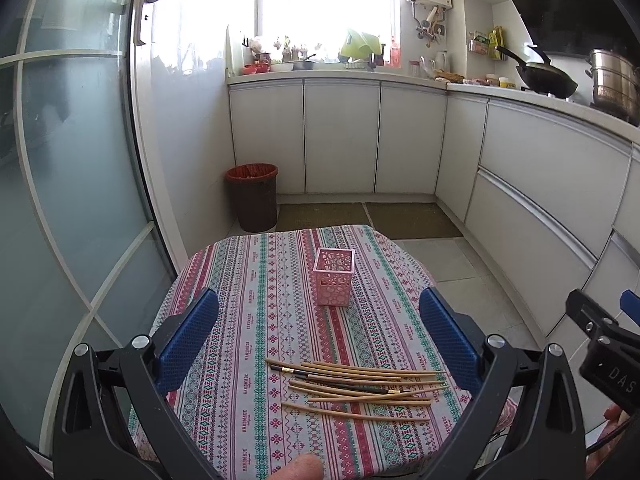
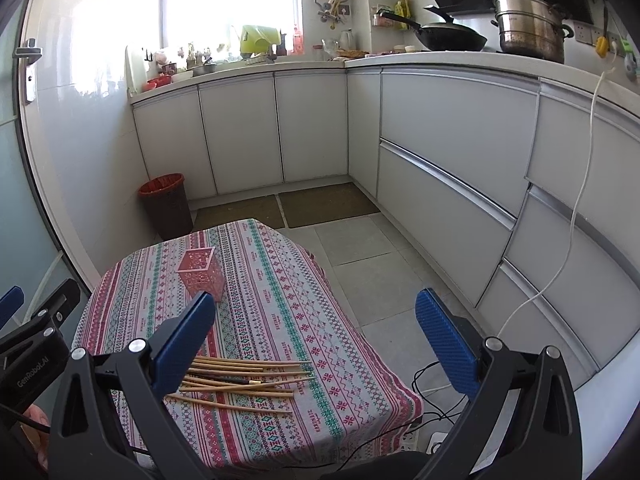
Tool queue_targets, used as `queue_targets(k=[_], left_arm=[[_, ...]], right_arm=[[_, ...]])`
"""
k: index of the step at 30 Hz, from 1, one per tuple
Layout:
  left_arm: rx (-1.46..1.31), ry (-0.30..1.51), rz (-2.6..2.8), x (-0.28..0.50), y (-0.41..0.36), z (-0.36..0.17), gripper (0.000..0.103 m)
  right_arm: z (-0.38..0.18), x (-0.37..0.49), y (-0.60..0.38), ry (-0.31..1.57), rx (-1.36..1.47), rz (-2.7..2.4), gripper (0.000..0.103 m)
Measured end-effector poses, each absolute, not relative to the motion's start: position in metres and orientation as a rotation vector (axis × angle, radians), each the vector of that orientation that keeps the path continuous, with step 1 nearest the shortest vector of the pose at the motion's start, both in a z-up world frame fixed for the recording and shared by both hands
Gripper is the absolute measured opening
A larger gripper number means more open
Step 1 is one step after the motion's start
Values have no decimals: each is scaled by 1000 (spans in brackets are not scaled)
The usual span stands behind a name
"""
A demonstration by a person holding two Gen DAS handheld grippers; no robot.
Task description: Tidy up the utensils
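Several bamboo chopsticks lie in a loose pile near the front of a small table with a striped patterned cloth; one or two are dark with a gold band. Farther back stands an empty pink perforated holder, upright. My left gripper hovers open above the table, its blue pads on either side of the pile, holding nothing. In the right wrist view the chopsticks lie at lower left and the pink holder behind them. My right gripper is open and empty, right of the pile.
A dark bin with a red liner stands on the floor beyond the table. White cabinets line the back and right. Cables and a power strip lie on the floor right of the table. A glass door is at left.
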State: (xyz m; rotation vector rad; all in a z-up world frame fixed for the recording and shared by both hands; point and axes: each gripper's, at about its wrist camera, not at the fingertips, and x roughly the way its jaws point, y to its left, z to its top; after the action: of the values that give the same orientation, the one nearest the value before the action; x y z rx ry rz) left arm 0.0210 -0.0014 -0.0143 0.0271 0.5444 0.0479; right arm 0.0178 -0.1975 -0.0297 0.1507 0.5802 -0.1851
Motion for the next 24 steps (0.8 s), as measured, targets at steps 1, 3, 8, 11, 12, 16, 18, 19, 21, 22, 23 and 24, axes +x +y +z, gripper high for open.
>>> queue_targets(k=[1, 3, 8, 11, 12, 16, 18, 19, 21, 22, 23, 24], left_arm=[[53, 580, 31, 31, -5, -19, 96], [119, 675, -43, 55, -16, -35, 96], [348, 946, -203, 121, -57, -109, 96], [388, 1108, -290, 156, -79, -157, 96], [382, 1159, -324, 167, -85, -171, 96], [427, 1315, -423, 200, -116, -216, 96], [521, 1342, -447, 209, -137, -230, 95], [550, 1363, -472, 212, -145, -236, 95], [600, 1407, -515, 216, -157, -245, 95], [628, 1415, -533, 216, -163, -249, 95], [661, 1417, -550, 216, -169, -253, 95], [695, 1413, -562, 215, -174, -256, 95]], right_arm=[[-33, 19, -203, 594, 172, -188, 98], [-45, 25, -217, 641, 232, -170, 98], [-94, 42, -263, 761, 437, -106, 98], [-123, 48, -286, 773, 544, -117, 98], [-132, 50, -293, 775, 567, -128, 98], [-169, 63, -312, 801, 657, -162, 98], [-186, 70, -321, 820, 715, -166, 98], [-194, 74, -324, 829, 736, -170, 98], [-209, 81, -328, 857, 763, -186, 98], [-216, 85, -331, 880, 775, -190, 98], [-224, 89, -333, 905, 797, -179, 98], [-230, 93, -335, 926, 831, -160, 98]])
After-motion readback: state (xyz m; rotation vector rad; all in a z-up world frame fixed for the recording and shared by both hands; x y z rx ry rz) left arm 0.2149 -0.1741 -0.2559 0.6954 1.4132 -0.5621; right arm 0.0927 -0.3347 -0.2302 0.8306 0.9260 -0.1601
